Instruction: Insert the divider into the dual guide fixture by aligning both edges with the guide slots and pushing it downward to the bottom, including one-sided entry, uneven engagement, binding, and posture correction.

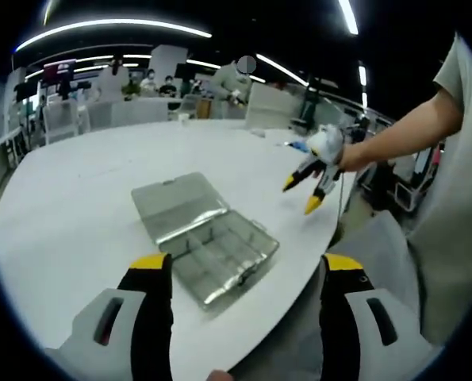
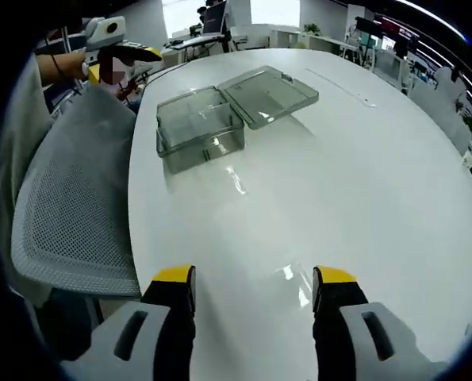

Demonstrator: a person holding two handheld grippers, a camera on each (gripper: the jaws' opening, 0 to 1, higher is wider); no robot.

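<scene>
In the left gripper view, your left gripper (image 1: 247, 274) is nearest: its two yellow-tipped jaws stand wide apart with nothing between them, above the near edge of the white table (image 1: 77, 206). Just beyond the tips lies the clear plastic box (image 1: 220, 254), its lid (image 1: 172, 206) thrown back flat on the table behind it. Thin walls cross the inside of the box; whether a loose divider sits among them, you cannot tell from here. Further right, your right gripper (image 1: 308, 194) hangs over the table edge, well apart from the box, its yellow tips pointing down and spread, holding nothing. Behind, there are chairs (image 1: 61, 115) and some people at the far side of the room.

In the right gripper view, your right gripper (image 2: 251, 278) also stands released, its jaws wide over bare table. The grey mesh chair (image 2: 69, 214) is at the left of the table. Further away is the box (image 2: 197, 131) with its lid (image 2: 269, 94) lying open beside it, and the left gripper (image 2: 113, 40) shows at the upper left.
</scene>
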